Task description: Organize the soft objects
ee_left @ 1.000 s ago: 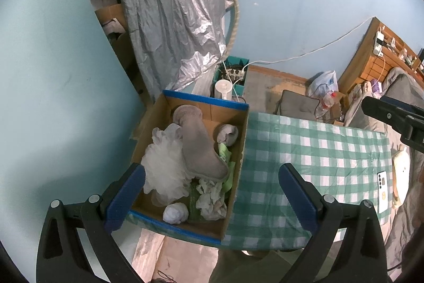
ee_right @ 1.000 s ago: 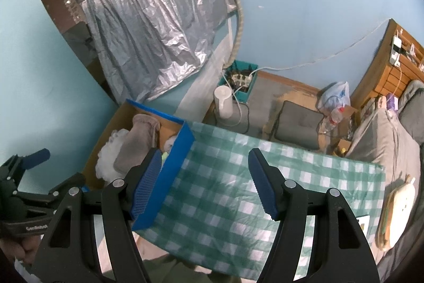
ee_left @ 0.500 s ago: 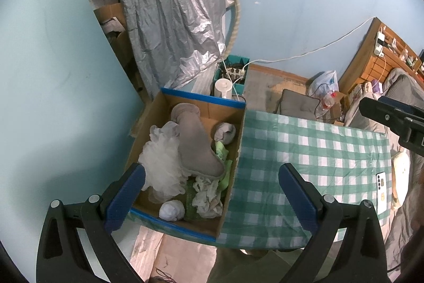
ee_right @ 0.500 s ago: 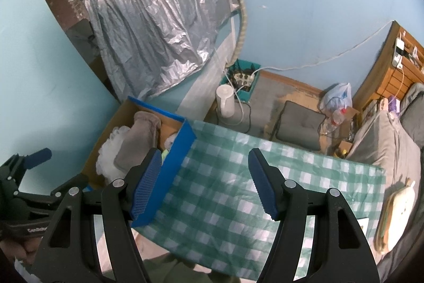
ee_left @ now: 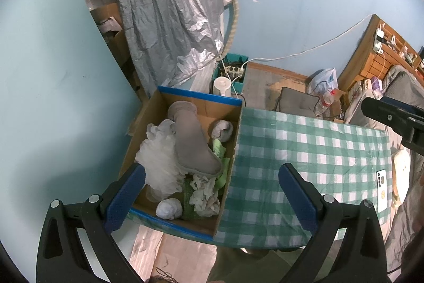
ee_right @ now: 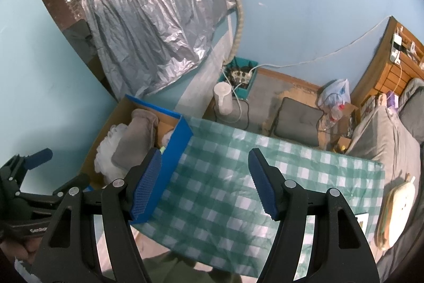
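A cardboard box (ee_left: 197, 102) with blue-taped edges sits at the left end of a green checked table (ee_left: 304, 150). Inside lie a grey plush slipper (ee_left: 192, 142), a white mesh puff (ee_left: 159, 158), a grey rolled sock (ee_left: 222, 130), a white ball (ee_left: 169, 208), crumpled white cloth (ee_left: 204, 194) and something green (ee_left: 221, 150). My left gripper (ee_left: 212, 192) hangs open high above the box's near right wall, nothing between its fingers. My right gripper (ee_right: 205, 182) is open over the checked cloth (ee_right: 238, 169) beside the box (ee_right: 175, 147), holding nothing.
A phone (ee_left: 381, 190) and a cream pad (ee_left: 401, 169) lie at the table's right end. Beyond the table, on the floor, are a white jug (ee_left: 222, 86), a power strip in a teal bin (ee_left: 234, 68), a grey cushion (ee_left: 294, 101) and a plastic bag (ee_left: 324, 81). A silver sheet (ee_left: 169, 12) hangs behind.
The left wrist view has shifted slightly, so the box sits a little higher and further left in it. Both grippers stay open; nothing was picked up or released.
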Available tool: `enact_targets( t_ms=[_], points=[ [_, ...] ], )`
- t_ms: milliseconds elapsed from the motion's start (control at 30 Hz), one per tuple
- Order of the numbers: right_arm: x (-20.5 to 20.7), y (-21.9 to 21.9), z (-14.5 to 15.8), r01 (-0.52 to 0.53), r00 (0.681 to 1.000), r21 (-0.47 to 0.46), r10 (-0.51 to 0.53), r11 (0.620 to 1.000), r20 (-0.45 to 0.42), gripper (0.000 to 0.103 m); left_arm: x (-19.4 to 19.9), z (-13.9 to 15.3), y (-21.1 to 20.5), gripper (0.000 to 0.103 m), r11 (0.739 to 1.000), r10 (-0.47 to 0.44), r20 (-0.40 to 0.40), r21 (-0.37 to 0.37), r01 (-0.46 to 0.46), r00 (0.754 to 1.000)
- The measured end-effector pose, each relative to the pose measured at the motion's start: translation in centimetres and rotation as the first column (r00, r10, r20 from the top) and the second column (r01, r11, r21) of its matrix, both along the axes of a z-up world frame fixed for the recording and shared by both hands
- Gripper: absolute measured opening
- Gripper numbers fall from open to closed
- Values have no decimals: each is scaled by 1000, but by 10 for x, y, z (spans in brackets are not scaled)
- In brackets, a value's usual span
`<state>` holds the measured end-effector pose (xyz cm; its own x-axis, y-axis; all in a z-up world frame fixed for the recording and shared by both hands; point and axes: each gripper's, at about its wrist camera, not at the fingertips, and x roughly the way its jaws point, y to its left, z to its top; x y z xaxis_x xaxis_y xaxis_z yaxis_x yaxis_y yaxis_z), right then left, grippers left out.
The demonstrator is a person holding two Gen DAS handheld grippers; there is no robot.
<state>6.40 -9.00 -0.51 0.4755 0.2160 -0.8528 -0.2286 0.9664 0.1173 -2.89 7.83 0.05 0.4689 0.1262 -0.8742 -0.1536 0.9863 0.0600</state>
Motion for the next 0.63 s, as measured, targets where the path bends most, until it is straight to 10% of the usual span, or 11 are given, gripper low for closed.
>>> enact_targets(
  t_ms=[633],
  points=[
    [-3, 1, 1, -10, 1000, -6, 10, 1000, 0, 67, -1, 0, -1, 101, 1000, 1, 1, 7, -1, 1000]
  ],
)
